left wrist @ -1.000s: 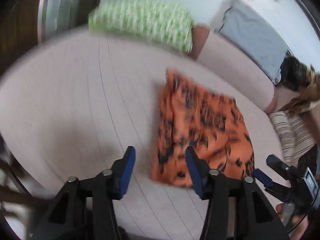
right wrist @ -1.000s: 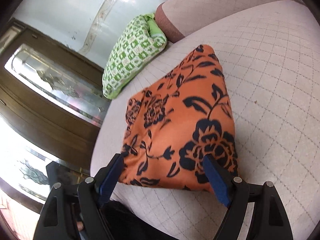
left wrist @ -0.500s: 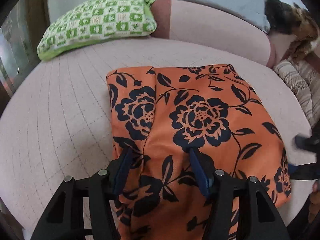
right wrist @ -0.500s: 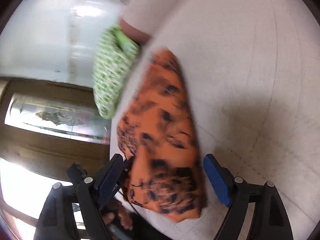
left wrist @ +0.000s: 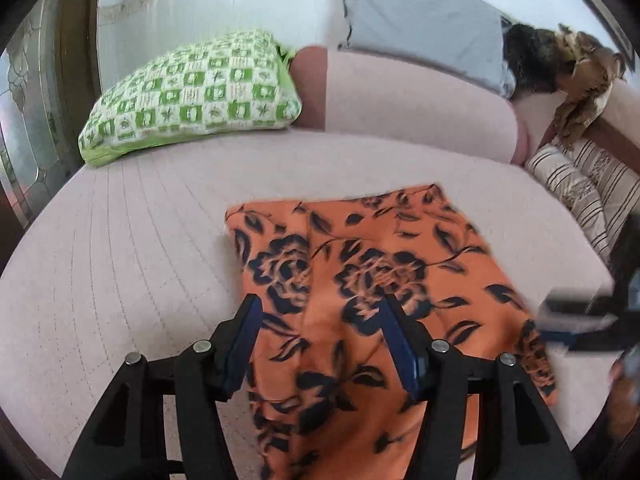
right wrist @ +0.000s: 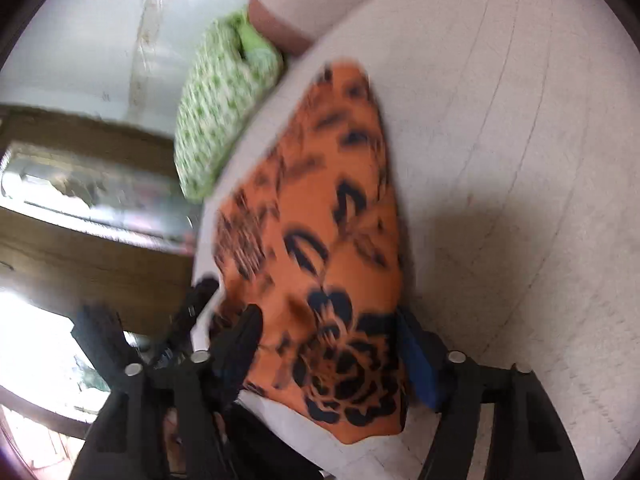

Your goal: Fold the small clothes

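The left gripper (left wrist: 320, 344) hangs over the orange cloth (left wrist: 372, 304) on the bed (left wrist: 120, 264), jaws spread. The right gripper (right wrist: 328, 360) too, jaws spread around its corner. Only the left view shows the grey pillow (left wrist: 420, 24).

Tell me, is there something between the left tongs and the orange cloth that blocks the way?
Nothing visible does. The left tongs are open right above the orange floral cloth, which lies on the pink quilted cushion. The green pillow lies far behind.
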### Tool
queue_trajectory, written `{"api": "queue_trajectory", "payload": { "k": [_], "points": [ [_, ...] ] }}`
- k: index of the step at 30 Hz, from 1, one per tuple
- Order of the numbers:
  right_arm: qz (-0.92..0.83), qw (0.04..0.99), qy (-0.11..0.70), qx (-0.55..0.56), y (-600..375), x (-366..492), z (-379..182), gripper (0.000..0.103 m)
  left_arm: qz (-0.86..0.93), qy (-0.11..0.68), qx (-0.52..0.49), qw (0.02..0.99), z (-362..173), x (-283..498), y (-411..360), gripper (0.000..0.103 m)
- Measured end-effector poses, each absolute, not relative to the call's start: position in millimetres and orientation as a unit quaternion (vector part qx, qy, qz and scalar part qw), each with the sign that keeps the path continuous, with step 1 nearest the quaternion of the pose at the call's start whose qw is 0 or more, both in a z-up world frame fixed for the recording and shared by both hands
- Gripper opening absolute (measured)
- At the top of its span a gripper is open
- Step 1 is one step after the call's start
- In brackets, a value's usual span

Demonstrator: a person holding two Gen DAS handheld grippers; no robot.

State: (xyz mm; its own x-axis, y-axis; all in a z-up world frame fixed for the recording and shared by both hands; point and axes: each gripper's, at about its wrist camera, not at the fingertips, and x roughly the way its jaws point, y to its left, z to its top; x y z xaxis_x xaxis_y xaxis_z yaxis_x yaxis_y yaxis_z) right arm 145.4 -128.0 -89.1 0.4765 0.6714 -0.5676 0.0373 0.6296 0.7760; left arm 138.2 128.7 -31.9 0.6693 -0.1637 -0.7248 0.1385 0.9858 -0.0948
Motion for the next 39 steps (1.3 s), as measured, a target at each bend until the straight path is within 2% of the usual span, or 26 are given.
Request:
{"api": "queue_trajectory", "payload": {
  "k": [2,4,5,6,7,9,10,12,14,16,19,23,24,25,27,30,32,33,34,35,39],
  "points": [
    [0.19,0.771,0.461,0.396,-135.1,162.5,-89.9,0.082,-0.066,0.449,-0.017,0.891,-61.4,152.3,132.8,0.064],
    [0.208,0.736,0.503,0.403,-124.9,189.0,-111.9,0.083,-0.066,0.445,-0.021,0.893,-69.9,152.8,136.2,0.069],
    [0.215,0.72,0.526,0.398,-118.8,198.4,-123.5,0.075,-0.067,0.448,-0.025,0.891,-70.3,153.7,137.3,0.069],
    [0.203,0.722,0.54,0.382,-112.9,202.3,-128.2,0.046,-0.071,0.449,-0.029,0.89,-71.4,154.5,139.5,0.07],
    [0.199,0.741,0.529,0.361,-108.5,200.3,-116.7,0.041,-0.078,0.452,-0.038,0.888,-75.5,156.2,144.4,0.071],
    [0.2,0.788,0.496,0.306,-94.7,185.2,-85.2,0.038,-0.087,0.458,-0.073,0.882,-83.1,158.8,155.1,0.074],
    [0.189,0.798,0.491,0.294,-91.1,181.6,-83.3,0.038,-0.085,0.458,-0.072,0.882,-82.7,157.7,154.2,0.074],
    [0.159,0.785,0.533,0.272,-87.7,191.2,-111.1,0.039,-0.081,0.454,-0.055,0.885,-82.8,157.2,148.1,0.075],
    [0.175,0.758,0.518,0.356,-105.5,190.8,-118.0,0.048,-0.083,0.451,-0.051,0.887,-82.1,156.4,147.7,0.075],
    [0.176,0.762,0.493,0.382,-114.4,184.5,-106.1,0.065,-0.088,0.453,-0.066,0.885,-83.6,156.4,151.3,0.075],
    [0.177,0.778,0.458,0.392,-125.4,192.4,-88.2,0.076,-0.083,0.45,-0.054,0.888,-82.7,156.2,146.2,0.075],
    [0.169,0.753,0.495,0.399,-126.5,236.0,-112.0,0.075,-0.089,0.451,-0.065,0.886,-82.3,154.7,147.3,0.075],
    [0.168,0.745,0.506,0.402,-127.3,242.1,-122.7,0.041,-0.089,0.45,-0.064,0.886,-82.1,154.0,146.8,0.075],
    [0.164,0.756,0.499,0.391,-126.0,239.7,-120.1,0.03,-0.089,0.45,-0.064,0.886,-80.2,155.0,148.2,0.075],
    [0.158,0.813,0.466,0.311,-108.6,230.2,-90.1,0.028,-0.09,0.45,-0.065,0.886,-80.4,155.2,149.3,0.075],
    [0.128,0.811,0.493,0.288,-104.6,236.0,-113.2,0.028,-0.087,0.451,-0.063,0.886,-80.9,157.5,146.8,0.077],
    [0.136,0.806,0.487,0.309,-109.8,236.4,-114.3,0.034,-0.087,0.449,-0.061,0.887,-81.2,157.8,147.4,0.077],
    [0.139,0.807,0.482,0.311,-110.2,234.1,-106.9,0.039,-0.089,0.45,-0.065,0.886,-81.3,157.6,149.2,0.077],
    [0.141,0.808,0.477,0.314,-110.7,232.6,-99.4,0.055,-0.09,0.452,-0.072,0.885,-82.1,158.6,151.5,0.077],
    [0.139,0.814,0.467,0.316,-113.0,228.6,-91.1,0.061,-0.089,0.452,-0.071,0.885,-81.9,158.7,151.4,0.077],
    [0.151,0.813,0.454,0.333,-116.5,222.8,-81.1,0.066,-0.088,0.45,-0.068,0.886,-82.3,158.4,152.3,0.077]
  ]
}}
